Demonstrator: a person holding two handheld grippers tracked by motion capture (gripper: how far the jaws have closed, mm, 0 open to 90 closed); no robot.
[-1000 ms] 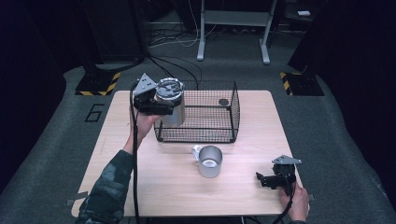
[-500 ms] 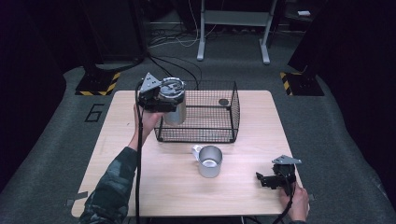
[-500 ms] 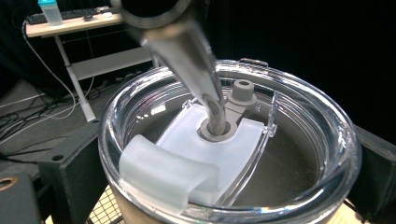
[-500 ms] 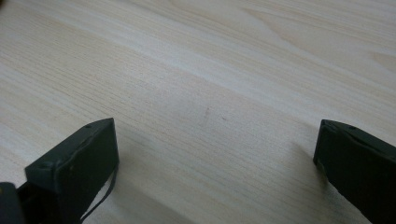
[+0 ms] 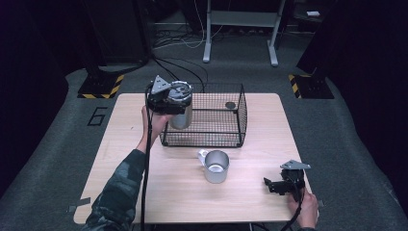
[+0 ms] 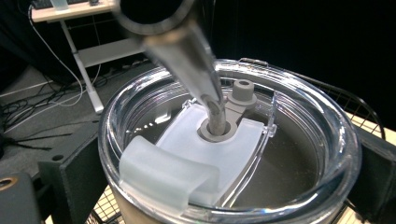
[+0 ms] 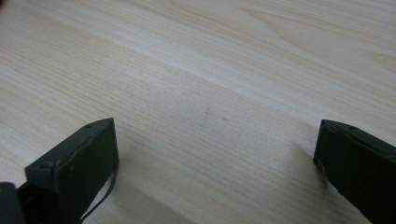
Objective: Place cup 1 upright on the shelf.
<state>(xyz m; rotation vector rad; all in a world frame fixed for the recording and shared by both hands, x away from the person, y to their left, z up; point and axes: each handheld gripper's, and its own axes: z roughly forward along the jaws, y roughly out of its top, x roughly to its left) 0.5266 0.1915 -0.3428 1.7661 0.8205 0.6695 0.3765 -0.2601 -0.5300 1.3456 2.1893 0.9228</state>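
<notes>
The left gripper (image 5: 174,102), jaws clamped on the lidded steel tumbler (image 5: 181,114), holds it raised above the wire basket's (image 5: 239,118) left end, not yet set down, while the right gripper (image 5: 275,185), jaws wide, rests by the desk's near right corner.

left sleeve (image 5: 118,192): camouflage | grippers: black, grey three-cornered top plates, black trailing cables | fingers (image 7: 77,161): black, blocky

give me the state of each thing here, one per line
tumbler: lidded, straw in the lid, upright, held up at the wire basket's near-left corner
left gripper: shut on the tumbler
right gripper: open, holding nothing, low over the table
metal mug: upright, open top, on the table
wire basket: open top, a small dark disc inside
</notes>
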